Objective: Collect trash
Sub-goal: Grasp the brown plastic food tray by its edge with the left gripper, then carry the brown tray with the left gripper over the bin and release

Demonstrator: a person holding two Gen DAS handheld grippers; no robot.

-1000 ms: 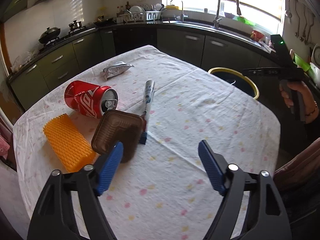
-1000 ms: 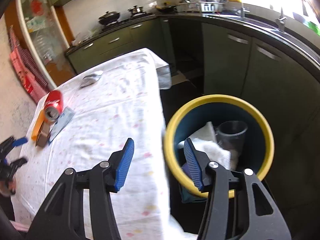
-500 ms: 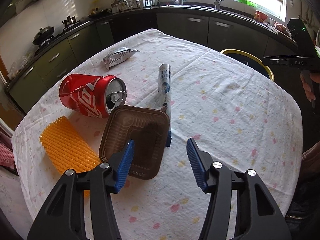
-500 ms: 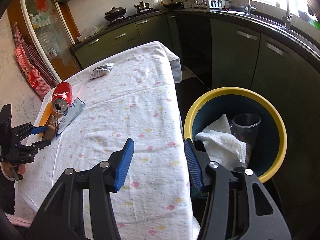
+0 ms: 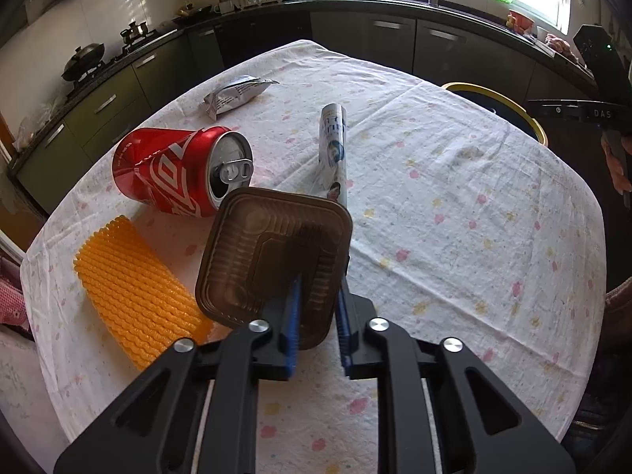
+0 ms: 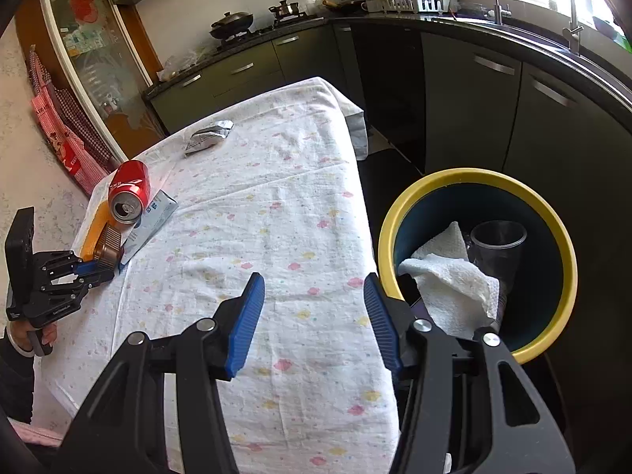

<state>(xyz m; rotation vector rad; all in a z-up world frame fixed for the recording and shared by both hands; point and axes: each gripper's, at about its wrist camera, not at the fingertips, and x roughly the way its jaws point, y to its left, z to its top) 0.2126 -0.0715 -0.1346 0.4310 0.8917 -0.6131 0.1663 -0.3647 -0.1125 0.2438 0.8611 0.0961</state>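
Closing on the brown tray [image 5: 272, 252], the left tongs [image 5: 318, 304] have one blue pad inside its wall and the other outside, the near right rim caught between them. The tray sits tilted on the desk [image 5: 454, 217] at the middle of the left wrist view, its far edge over the near end of a flattened tube [image 5: 333, 150]. A red can [image 5: 173, 170] lies on its side at 10 o'clock from the tray, mouth toward the camera, just beside it. An orange mesh sleeve [image 5: 134, 296] lies at 8 o'clock, its near end passing under the tray's left edge. A crumpled silver wrapper [image 5: 233, 94] rests well apart at 11 o'clock.

The right tongs [image 6: 314, 316] hang apart with nothing between them, over the desk's edge. The yellow-rimmed bin [image 6: 568, 260] stands on the floor at 3 o'clock from them (it holds a white paper towel [image 6: 450, 280] and a clear cup [image 6: 497, 249]). In the same view the left tongs show at 9 o'clock, gripped by a hand [image 6: 33, 337] below.
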